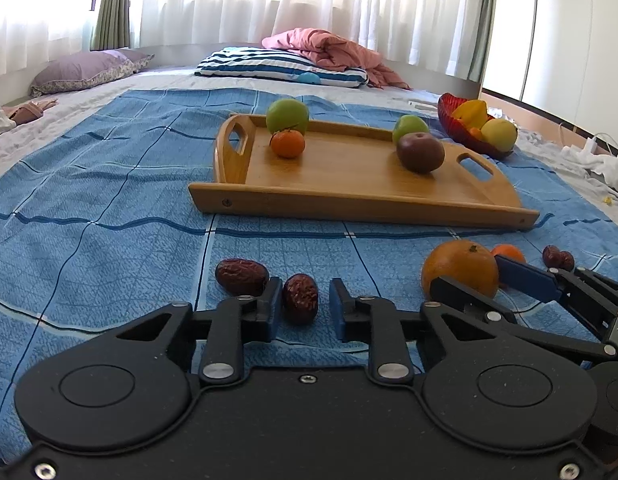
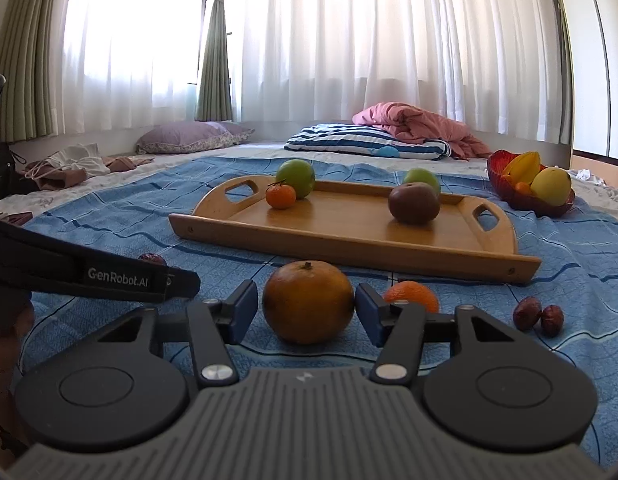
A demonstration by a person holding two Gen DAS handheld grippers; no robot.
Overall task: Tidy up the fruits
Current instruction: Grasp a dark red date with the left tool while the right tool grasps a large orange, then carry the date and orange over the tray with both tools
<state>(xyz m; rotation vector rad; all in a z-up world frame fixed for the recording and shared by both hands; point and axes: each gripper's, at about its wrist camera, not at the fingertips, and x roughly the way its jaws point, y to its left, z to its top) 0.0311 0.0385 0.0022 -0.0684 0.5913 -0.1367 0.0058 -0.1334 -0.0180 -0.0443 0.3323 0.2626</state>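
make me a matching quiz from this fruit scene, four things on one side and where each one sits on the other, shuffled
Things:
1. large orange
2. dark red apple
3. star fruit
4. wrinkled red date

Places:
A. in the red bowl
B. between the open left tongs
C. on the wooden tray
D. between the open right tongs

Pairs: 1-D, 2-C, 3-A, 4-B

Fruit spread over the blanket (image 2: 109, 216), with the tray (image 2: 349, 236) at its middle.

I see two apples along the tray's far rim, a mandarin (image 2: 281, 195) and another fruit (image 2: 413, 203) before them. The bowl (image 2: 509, 192) sits beyond the tray's right end. Nearer me, an orange (image 2: 308, 301) lies before the tray's near rim, dates (image 1: 269, 288) to its left.
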